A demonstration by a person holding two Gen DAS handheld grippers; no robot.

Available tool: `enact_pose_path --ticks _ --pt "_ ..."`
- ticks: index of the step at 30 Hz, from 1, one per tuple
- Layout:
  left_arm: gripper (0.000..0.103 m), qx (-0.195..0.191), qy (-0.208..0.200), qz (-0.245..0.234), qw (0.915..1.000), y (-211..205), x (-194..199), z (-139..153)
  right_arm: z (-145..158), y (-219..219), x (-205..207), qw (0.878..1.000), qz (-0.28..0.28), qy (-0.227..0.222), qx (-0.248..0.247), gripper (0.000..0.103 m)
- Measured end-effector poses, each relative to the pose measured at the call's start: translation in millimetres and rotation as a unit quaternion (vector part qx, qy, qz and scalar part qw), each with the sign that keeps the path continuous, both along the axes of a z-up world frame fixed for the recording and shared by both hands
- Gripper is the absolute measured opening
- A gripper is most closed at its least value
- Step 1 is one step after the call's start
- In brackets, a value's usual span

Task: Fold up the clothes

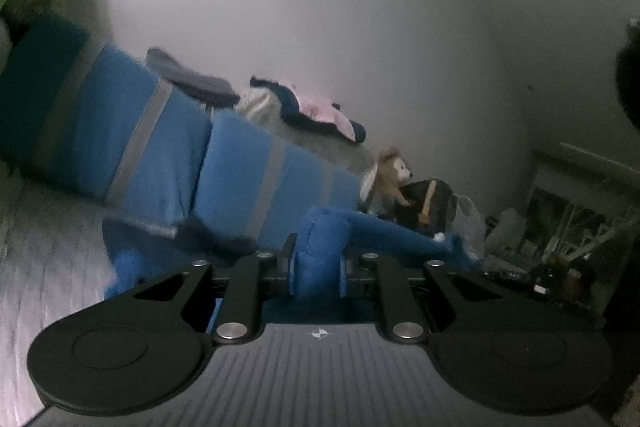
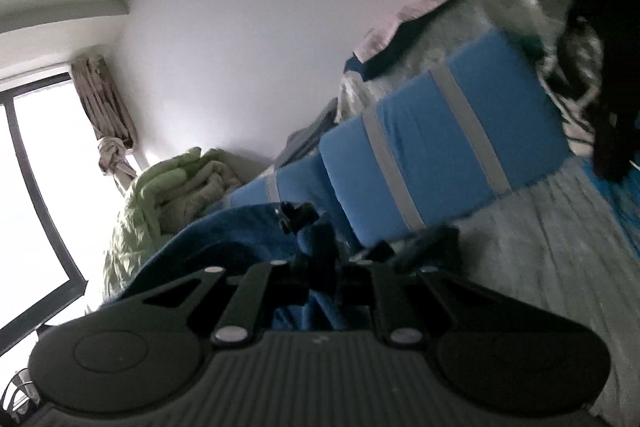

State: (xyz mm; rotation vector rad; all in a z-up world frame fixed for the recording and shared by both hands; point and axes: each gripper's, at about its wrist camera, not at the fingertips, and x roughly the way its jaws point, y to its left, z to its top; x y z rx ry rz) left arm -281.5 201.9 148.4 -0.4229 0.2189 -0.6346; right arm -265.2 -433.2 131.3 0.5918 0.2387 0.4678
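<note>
Bedroom light is dim, and under both hands lies a grey bed, so we work near to far. Closest to us, the left tongs are pinched tight on a bunched fold of the blue garment. From that grip a taut band of cloth runs off to the right and slightly away. The right tongs are likewise clamped on a dark blue wad of the same garment, with the rest draping down and to the left. We judge the garment hangs stretched between our two hands, lifted off the bed, its long axis running hand to hand; neither hand is plainly nearer. Beyond it lie the blue striped cushions, then a pink and navy heap of clothes, a plush toy and the pale wall.
</note>
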Motion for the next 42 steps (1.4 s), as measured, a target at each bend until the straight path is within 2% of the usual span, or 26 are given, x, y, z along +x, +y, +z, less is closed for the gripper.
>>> enact_pose_path --ticks 2,5,9,11,14,18,24,30,35,38,42 --pt "0.017 -0.007 0.001 0.006 1.0000 -3 -25 -10 -6 1 -22 1.000 -0.005 0.007 0.006 0.010" --pt "0.016 -0.017 -0.019 0.005 0.9997 -7 -54 -13 -16 1 -54 0.999 -0.014 0.014 0.025 0.010" --pt "0.016 -0.013 -0.059 -0.017 0.9980 -15 -83 2 -20 -6 -90 0.999 -0.020 0.014 0.043 0.010" --pt "0.016 -0.003 -0.060 -0.020 0.9980 -16 -88 7 -17 -9 -102 0.999 -0.019 0.013 0.037 0.010" --pt "0.017 -0.017 -0.026 0.000 0.9995 -9 -58 5 -9 -6 -98 1.000 -0.017 0.018 0.018 0.010" --pt "0.017 -0.044 0.026 0.034 0.9981 3 -10 -1 3 3 -52 1.000 -0.013 0.023 -0.006 0.010" --pt "0.017 -0.021 0.068 0.080 0.9942 15 91 -1 15 20 39 0.998 -0.022 0.035 -0.052 0.011" --pt "0.017 0.033 0.093 0.126 0.9871 9 177 9 24 36 137 0.994 -0.044 0.057 -0.086 0.011" --pt "0.017 0.064 0.134 0.172 0.9739 3 240 -9 9 49 217 0.989 -0.071 0.081 -0.105 0.011" --pt "0.017 0.082 0.156 0.203 0.9631 1 269 -33 -15 57 255 0.985 -0.089 0.097 -0.110 0.011" --pt "0.017 0.098 0.199 0.236 0.9462 5 292 -77 -50 69 292 0.977 -0.097 0.139 -0.128 0.011"
